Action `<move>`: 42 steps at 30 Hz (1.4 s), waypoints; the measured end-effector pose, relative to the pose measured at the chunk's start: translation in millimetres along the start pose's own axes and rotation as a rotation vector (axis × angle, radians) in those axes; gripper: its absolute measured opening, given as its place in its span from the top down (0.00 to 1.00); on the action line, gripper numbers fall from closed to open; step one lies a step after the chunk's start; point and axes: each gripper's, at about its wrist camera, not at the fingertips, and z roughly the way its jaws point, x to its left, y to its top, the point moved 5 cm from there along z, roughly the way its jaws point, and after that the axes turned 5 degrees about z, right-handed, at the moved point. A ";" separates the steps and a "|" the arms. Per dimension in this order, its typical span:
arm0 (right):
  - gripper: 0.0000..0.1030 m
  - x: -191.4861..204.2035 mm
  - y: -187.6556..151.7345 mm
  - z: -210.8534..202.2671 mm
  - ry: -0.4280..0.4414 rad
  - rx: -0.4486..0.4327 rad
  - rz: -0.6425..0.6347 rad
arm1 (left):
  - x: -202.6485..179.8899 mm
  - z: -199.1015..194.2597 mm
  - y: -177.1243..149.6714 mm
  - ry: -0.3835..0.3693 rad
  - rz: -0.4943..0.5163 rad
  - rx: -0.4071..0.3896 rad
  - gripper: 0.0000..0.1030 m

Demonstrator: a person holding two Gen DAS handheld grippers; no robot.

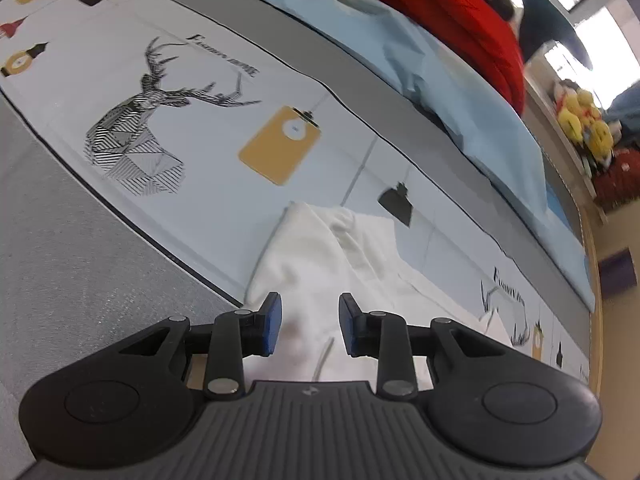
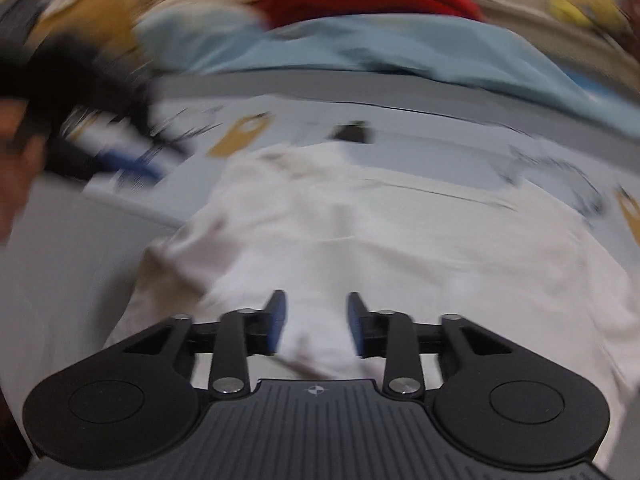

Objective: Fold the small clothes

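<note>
Across the right wrist view everything smears with motion blur; the left gripper shows only as a dark streak with a flash of blue at the left edge. Under both grippers lies the white garment, rumpled, on a pale tablecloth printed with deer and tags. The left gripper's jaws and those of the right gripper stand apart, gripping nothing. Beyond sit light-blue fabric and red cloth
</note>
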 end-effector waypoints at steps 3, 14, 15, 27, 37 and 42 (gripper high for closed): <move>0.57 34.3 -5.7 18.1 0.011 0.007 -0.145 | 4.8 -1.4 2.0 -0.009 -0.033 -0.002 0.68; 0.70 58.4 -25.8 50.3 -0.060 0.054 -0.354 | 3.2 0.5 6.0 -0.028 -0.071 0.005 0.68; 0.83 52.9 -23.8 49.0 -0.071 0.055 -0.336 | 2.7 0.4 6.2 -0.028 -0.071 0.004 0.68; 0.96 -129.4 19.1 -57.7 -0.227 -0.310 0.475 | -3.8 0.8 5.4 -0.026 -0.042 0.001 0.68; 0.96 -241.6 -56.3 -73.7 -0.416 -0.170 0.958 | -14.1 14.2 -2.0 0.008 0.015 0.021 0.68; 0.92 -239.6 -61.3 -73.9 -0.397 -0.127 0.979 | -25.5 21.3 -7.4 0.007 0.046 0.034 0.67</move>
